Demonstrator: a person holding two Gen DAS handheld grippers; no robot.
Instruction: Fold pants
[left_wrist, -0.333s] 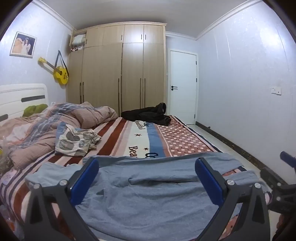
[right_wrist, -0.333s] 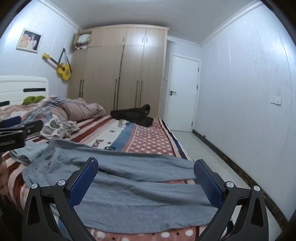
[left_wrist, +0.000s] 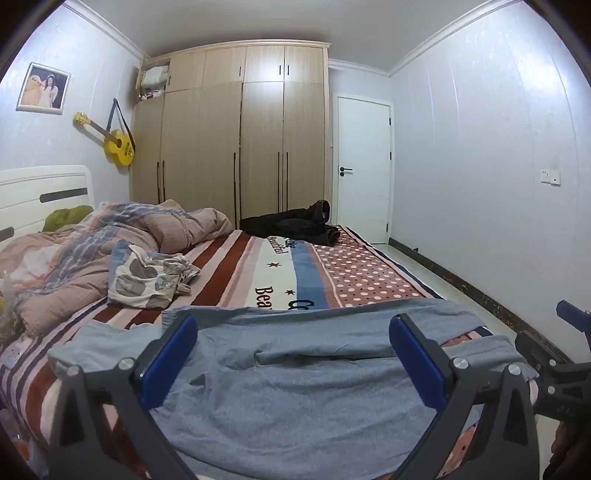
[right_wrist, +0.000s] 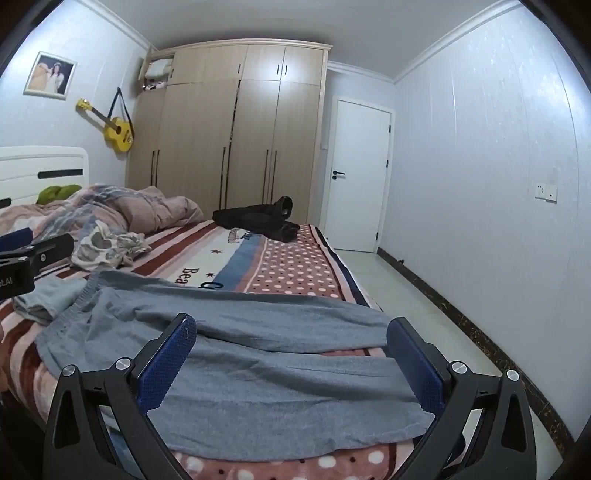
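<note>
Grey-blue pants lie spread across the near end of the bed, waistband to the left and legs to the right; they also show in the right wrist view. My left gripper is open and empty, hovering over the waist and seat part. My right gripper is open and empty over the legs. The right gripper's edge shows at the far right of the left wrist view. The left gripper's edge shows at the left of the right wrist view.
A patterned garment and a crumpled duvet lie to the left. A light blue cloth lies beside the waistband. Dark clothes sit at the bed's far end. Floor runs along the right, with a wardrobe and door beyond.
Both grippers have shifted slightly; the pants lie as before.
</note>
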